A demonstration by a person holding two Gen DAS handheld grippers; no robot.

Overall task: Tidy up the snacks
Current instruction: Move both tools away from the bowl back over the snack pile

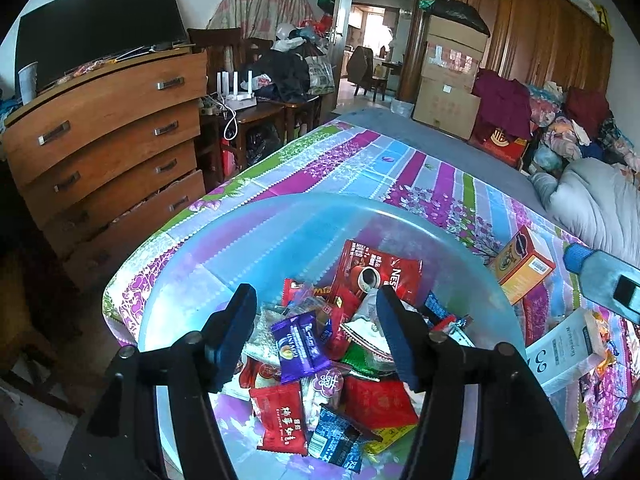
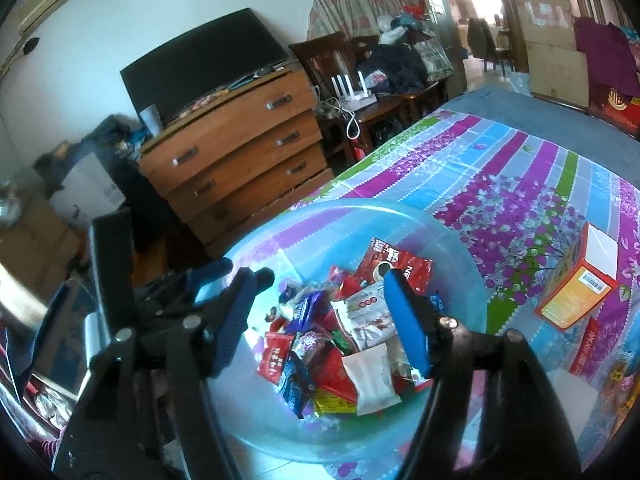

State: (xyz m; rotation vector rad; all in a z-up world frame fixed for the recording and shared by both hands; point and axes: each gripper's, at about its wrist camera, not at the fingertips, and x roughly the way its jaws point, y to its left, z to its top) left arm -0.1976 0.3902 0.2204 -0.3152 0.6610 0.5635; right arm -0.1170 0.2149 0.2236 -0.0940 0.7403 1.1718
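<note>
A bed, covered by a floral striped cloth (image 1: 360, 168), carries a translucent blue basin (image 1: 280, 232) of snack packets, an orange box (image 1: 524, 268) and a white packet (image 1: 564, 350).

One clear blue basin (image 1: 192, 280) sits at the near-left corner of the bedsheet (image 1: 400, 168). It holds one heap of snack packets (image 1: 332, 360), too overlapped to count: at least a dozen, among them one large red coffee pouch (image 1: 376, 272) and one purple bar (image 1: 298, 346). Near the sheet's right edge lie one orange box (image 1: 524, 264) and one white box (image 1: 568, 352).
</note>
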